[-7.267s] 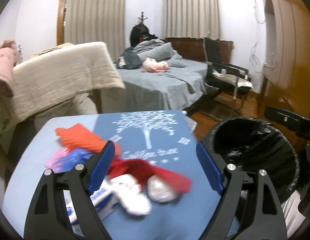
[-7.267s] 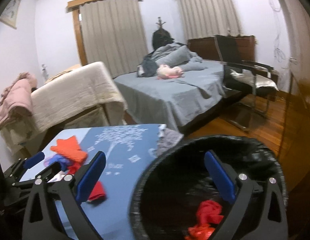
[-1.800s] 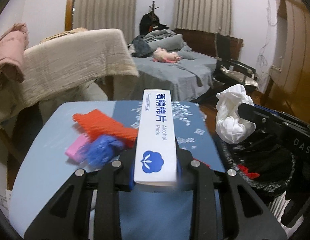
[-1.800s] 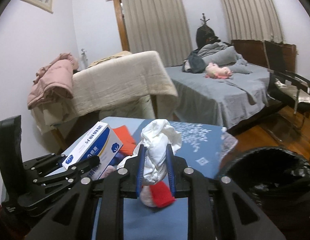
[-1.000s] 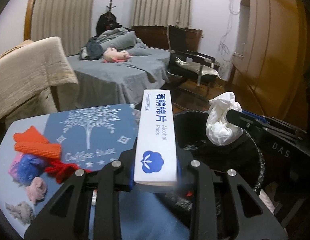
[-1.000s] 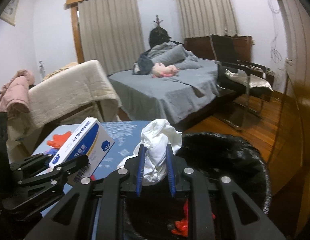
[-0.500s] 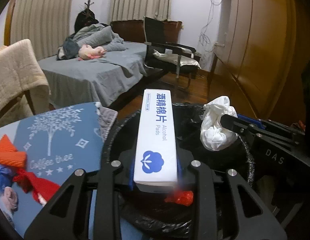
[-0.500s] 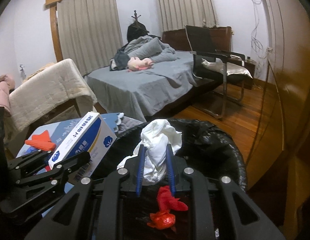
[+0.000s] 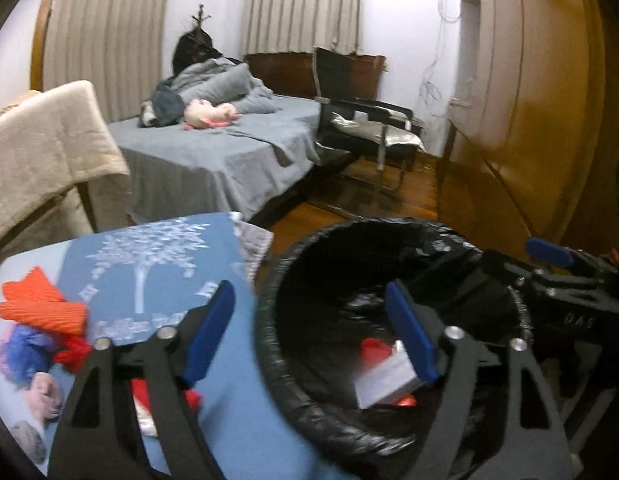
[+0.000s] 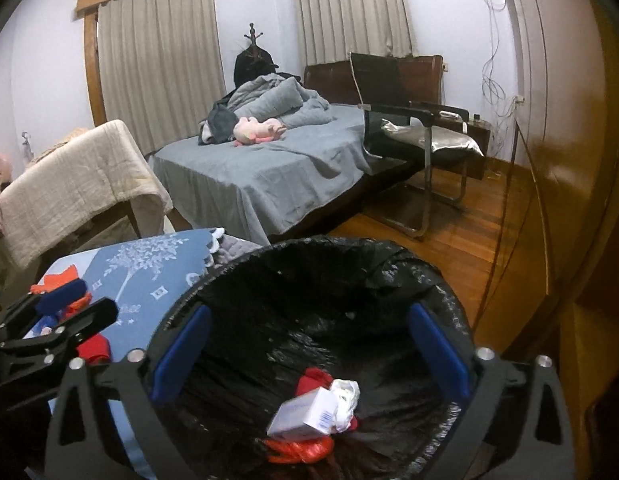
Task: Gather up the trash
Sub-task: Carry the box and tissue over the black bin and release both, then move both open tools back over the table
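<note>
Right tool [image 10: 309, 354] and left tool [image 9: 309, 334] both spreading wide, nothing between either pair of pads; hovering over the mouth of the black-lined bin [image 10: 389, 256]. Bin rim sitting just beside the edge of the blue surface [image 9: 229, 432], wooden floor lying open beyond. White box [image 10: 305, 412], white wad [image 10: 345, 394] and red scraps [image 10: 301, 450] lying at the bin's bottom. Orange, red and blue litter [image 9: 41, 312] waiting on the surface's left side.
</note>
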Action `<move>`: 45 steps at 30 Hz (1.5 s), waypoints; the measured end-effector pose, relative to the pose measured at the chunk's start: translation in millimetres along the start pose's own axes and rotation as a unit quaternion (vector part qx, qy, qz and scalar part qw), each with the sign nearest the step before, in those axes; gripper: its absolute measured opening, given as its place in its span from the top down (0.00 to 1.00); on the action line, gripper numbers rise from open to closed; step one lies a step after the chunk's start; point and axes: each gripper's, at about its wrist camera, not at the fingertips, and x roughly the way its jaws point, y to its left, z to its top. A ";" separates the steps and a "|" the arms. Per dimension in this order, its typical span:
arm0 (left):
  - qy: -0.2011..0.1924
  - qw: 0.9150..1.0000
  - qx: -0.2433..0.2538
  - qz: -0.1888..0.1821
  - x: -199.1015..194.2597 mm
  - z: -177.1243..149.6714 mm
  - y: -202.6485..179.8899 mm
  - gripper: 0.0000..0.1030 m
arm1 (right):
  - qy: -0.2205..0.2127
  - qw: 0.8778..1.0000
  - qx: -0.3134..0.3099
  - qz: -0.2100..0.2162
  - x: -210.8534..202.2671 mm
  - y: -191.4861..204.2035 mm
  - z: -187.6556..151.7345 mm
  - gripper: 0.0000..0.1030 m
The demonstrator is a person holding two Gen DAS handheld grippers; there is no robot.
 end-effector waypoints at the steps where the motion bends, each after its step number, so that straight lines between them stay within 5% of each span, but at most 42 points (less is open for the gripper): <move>1: -0.003 1.000 -0.001 0.008 -4.0 -0.4 6.3 0.22 | 0.001 1.000 -0.002 0.003 0.5 4.1 0.8 0.05; 11: -0.019 0.996 -0.027 0.087 -47.4 -13.4 72.2 0.17 | 0.003 0.998 -0.022 0.062 5.5 61.3 1.9 0.05; 29: -0.001 0.971 -0.088 0.220 -115.6 -69.4 192.4 0.17 | 0.016 0.976 -0.103 0.193 5.7 208.9 -30.0 0.05; 45: 0.047 0.954 -0.146 0.256 -124.3 -126.6 250.1 0.17 | 0.047 0.965 -0.146 0.214 28.6 266.9 -73.6 0.05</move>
